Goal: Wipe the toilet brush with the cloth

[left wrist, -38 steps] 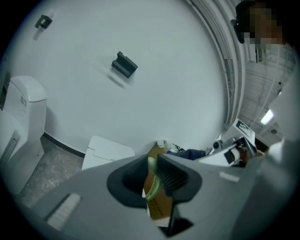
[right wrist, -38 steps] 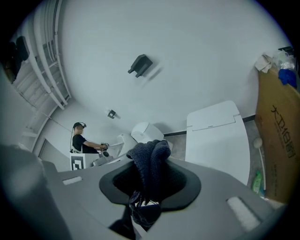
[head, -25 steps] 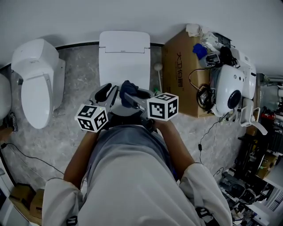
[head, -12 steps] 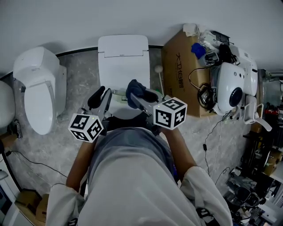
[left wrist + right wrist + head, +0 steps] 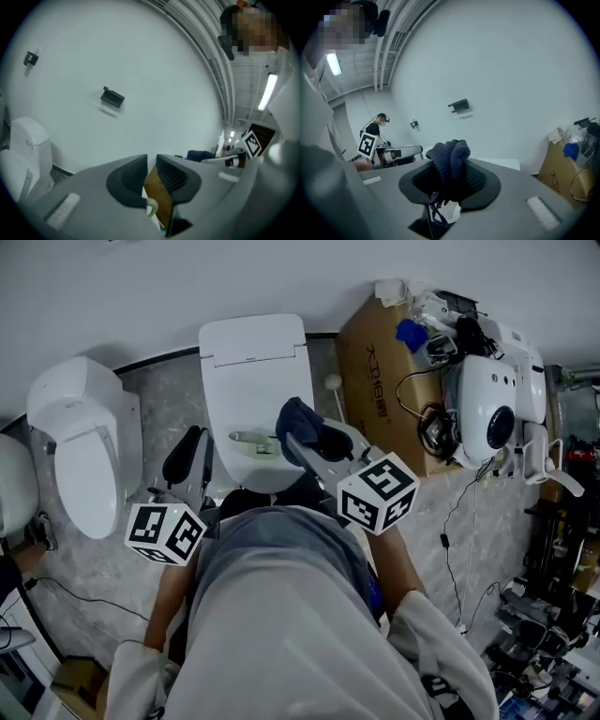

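Brush (image 5: 332,382), a thin white stick with a round knob, stands between toilet (image 5: 253,352) and cardboard box (image 5: 375,418). My right gripper (image 5: 449,185) pinches the dark, bunched knit cloth (image 5: 451,157); my left gripper (image 5: 150,174) sits almost pressed together, empty.

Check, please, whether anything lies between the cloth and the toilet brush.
Nothing visible does. The cloth, clamped in the right hand-held gripper, hangs over the toilet lid just right of the pale brush lying there, with only bare lid between. The left hand-held gripper is off to the left.
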Motion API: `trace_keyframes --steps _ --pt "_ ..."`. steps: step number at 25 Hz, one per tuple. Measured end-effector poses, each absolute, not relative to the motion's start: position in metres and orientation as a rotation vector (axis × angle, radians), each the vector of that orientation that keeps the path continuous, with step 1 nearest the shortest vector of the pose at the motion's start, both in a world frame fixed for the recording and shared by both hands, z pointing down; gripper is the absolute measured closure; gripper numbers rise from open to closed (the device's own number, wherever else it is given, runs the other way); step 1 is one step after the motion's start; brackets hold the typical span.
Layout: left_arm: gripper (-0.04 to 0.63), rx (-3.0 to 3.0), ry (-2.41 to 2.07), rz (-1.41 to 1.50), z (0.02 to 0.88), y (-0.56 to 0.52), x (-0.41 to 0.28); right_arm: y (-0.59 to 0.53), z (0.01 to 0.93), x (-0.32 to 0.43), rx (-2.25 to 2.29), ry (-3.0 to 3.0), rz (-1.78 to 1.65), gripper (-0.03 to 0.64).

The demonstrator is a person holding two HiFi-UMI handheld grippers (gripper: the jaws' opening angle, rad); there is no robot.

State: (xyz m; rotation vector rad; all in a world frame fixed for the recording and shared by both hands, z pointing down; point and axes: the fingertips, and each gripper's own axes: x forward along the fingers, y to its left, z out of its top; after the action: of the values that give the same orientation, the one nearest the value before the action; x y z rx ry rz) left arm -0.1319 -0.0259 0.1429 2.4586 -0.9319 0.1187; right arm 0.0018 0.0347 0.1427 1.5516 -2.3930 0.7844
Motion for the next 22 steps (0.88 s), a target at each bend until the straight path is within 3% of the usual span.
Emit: trace_keyframes --steps 10,22 --pt "0.595 2.57 -0.991 0.018 0.077 -0.022 -0.143 0.052 0.093 0.026 1.677 -2.39 0.547 0.505" --pt "0.595 2.594 -1.11 0.056 0.076 -0.018 -0.151 0.071 0.091 0.043 1.736 -2.318 0.503 0.509"
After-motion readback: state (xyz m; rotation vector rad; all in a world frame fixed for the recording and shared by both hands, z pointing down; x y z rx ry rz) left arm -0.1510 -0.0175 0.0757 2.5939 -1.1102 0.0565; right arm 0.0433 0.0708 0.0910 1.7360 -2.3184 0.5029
